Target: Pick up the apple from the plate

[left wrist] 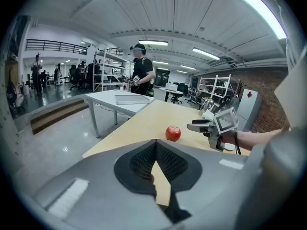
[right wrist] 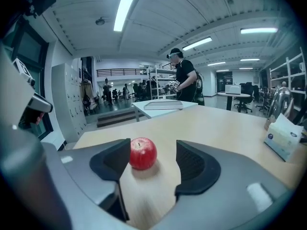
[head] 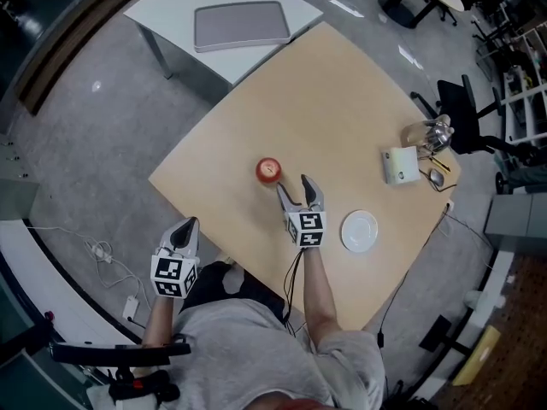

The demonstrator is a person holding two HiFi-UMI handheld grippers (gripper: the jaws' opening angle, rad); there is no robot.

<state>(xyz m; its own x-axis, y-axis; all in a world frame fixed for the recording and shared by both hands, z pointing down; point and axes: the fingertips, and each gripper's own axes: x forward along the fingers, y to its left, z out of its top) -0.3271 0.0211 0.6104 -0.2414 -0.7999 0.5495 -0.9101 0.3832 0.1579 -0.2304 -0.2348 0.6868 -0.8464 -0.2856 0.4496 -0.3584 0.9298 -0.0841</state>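
A red apple (head: 268,170) (left wrist: 173,133) (right wrist: 143,153) lies on the bare wooden table (head: 342,84), not on the plate. The small white plate (head: 360,231) sits empty to the right of my right hand. My right gripper (head: 296,184) (left wrist: 199,125) (right wrist: 152,152) is open, with its tips a short way from the apple. The apple shows just beyond the jaws, closer to the left pad (right wrist: 112,159), and nothing touches it. My left gripper (head: 186,226) (left wrist: 156,143) hangs off the table's near left edge, shut and empty.
A tissue box (head: 401,164), a glass jug (head: 427,132) and a spoon (head: 436,178) stand at the table's right corner. A grey tray (head: 240,26) lies on a white side table (head: 162,7) beyond. A person (left wrist: 142,71) stands far off.
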